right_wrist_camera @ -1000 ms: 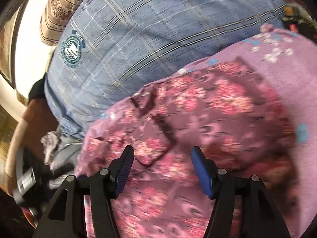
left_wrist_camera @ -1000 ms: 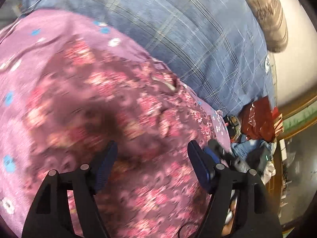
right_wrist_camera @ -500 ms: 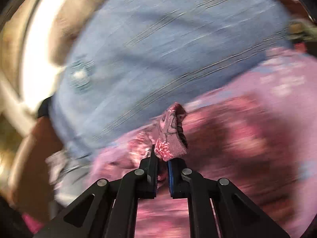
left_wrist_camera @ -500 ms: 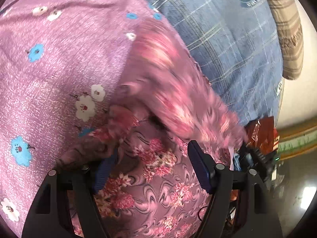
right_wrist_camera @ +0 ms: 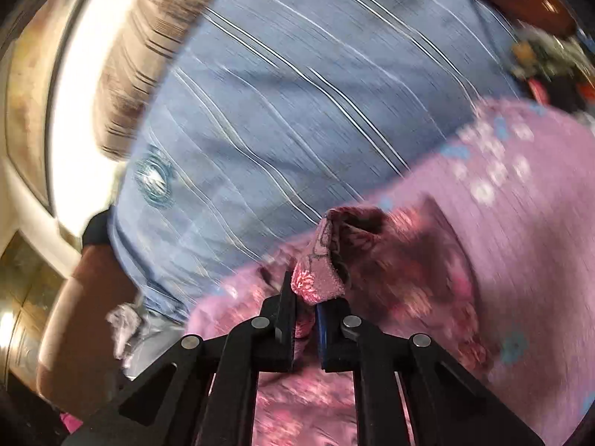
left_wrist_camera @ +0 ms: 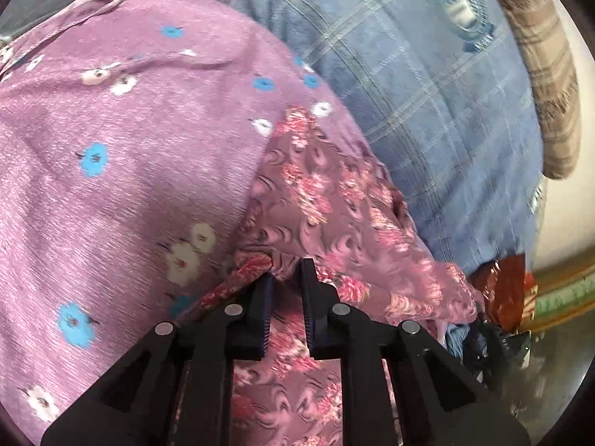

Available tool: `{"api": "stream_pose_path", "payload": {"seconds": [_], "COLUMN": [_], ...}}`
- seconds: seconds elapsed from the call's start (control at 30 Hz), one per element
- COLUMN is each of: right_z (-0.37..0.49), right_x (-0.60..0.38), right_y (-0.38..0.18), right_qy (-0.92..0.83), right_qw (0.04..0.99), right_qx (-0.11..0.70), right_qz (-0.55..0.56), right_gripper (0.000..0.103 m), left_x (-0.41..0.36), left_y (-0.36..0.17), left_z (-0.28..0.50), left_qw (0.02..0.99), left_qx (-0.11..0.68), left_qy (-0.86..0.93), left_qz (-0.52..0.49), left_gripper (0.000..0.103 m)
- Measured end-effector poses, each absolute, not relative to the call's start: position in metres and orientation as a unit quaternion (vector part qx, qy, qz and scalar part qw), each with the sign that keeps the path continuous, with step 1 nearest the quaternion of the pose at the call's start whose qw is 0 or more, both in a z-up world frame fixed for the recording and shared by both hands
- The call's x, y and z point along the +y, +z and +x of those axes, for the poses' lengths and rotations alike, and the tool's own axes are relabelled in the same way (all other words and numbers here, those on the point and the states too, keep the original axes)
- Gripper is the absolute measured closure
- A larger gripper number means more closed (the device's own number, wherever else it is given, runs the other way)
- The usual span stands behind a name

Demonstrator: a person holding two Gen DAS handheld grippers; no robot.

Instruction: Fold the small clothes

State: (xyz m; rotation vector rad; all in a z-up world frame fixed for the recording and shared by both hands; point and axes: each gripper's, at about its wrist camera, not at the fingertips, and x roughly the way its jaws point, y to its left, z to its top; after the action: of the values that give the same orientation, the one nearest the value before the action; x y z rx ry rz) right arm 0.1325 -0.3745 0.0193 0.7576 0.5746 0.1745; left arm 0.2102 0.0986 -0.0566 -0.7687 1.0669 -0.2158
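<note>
Rosy cloth (left_wrist_camera: 316, 200), a small dark pink piece with flowers printed on it, lies on a lighter purple sheet (left_wrist_camera: 122, 171) with blue and white flowers. It looks thin, soft and light, so it will bend and droop wherever nothing holds it. It may slip if only a tiny bit is pinched. The best places to hold it are the edges and corners, one on each side. The left claw (left_wrist_camera: 284, 290) has just been closing and now pinches a bunched edge of the cloth. The right claw (right_wrist_camera: 305, 297) is closed on a puckered corner (right_wrist_camera: 323, 271), which pokes up above its tips. Beyond the purple sheet is a blue checked blanket (left_wrist_camera: 427, 119) with a round badge, and past that a brown striped pillow (left_wrist_camera: 546, 85).
</note>
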Motion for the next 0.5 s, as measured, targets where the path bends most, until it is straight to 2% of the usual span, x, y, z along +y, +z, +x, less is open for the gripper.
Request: {"api": "stream_pose_path", "payload": {"seconds": [0.07, 0.13, 0.2, 0.23, 0.33, 0.37, 0.43, 0.47, 0.5], "right_z": [0.148, 0.152, 0.137, 0.129, 0.118, 0.12, 0.133, 0.139, 0.14], "right_x": [-0.376, -0.381, -0.39, -0.394, -0.404, -0.405, -0.403, -0.399, -0.397], "right_y": [0.002, -0.022, -0.032, -0.034, -0.037, -0.037, -0.038, -0.038, -0.033], "right_qy": [0.042, 0.0, 0.002, 0.002, -0.002, 0.001, 0.004, 0.005, 0.022], "right_qw": [0.866, 0.837, 0.833, 0.833, 0.831, 0.83, 0.83, 0.832, 0.84], "right_qx": [0.355, 0.42, 0.395, 0.374, 0.34, 0.339, 0.357, 0.366, 0.361], "right_qz": [0.349, 0.35, 0.388, 0.408, 0.44, 0.442, 0.429, 0.416, 0.404], "right_gripper": [0.085, 0.085, 0.085, 0.081, 0.059, 0.057, 0.056, 0.065, 0.08], "left_x": [0.102, 0.102, 0.101, 0.099, 0.092, 0.092, 0.091, 0.091, 0.092], "left_y": [-0.068, -0.076, -0.08, -0.08, -0.076, -0.076, -0.073, -0.072, -0.071], "left_z": [0.213, 0.212, 0.21, 0.209, 0.211, 0.211, 0.211, 0.211, 0.21], "left_qw": [0.773, 0.766, 0.764, 0.764, 0.766, 0.767, 0.763, 0.762, 0.763], "left_qx": [0.515, 0.526, 0.533, 0.534, 0.538, 0.539, 0.542, 0.542, 0.54], "left_qy": [-0.088, -0.091, -0.092, -0.091, -0.091, -0.092, -0.094, -0.097, -0.099], "left_qz": [-0.361, -0.357, -0.353, -0.35, -0.339, -0.337, -0.339, -0.342, -0.341], "left_gripper": [0.091, 0.091, 0.091, 0.091, 0.086, 0.082, 0.079, 0.077, 0.076]}}
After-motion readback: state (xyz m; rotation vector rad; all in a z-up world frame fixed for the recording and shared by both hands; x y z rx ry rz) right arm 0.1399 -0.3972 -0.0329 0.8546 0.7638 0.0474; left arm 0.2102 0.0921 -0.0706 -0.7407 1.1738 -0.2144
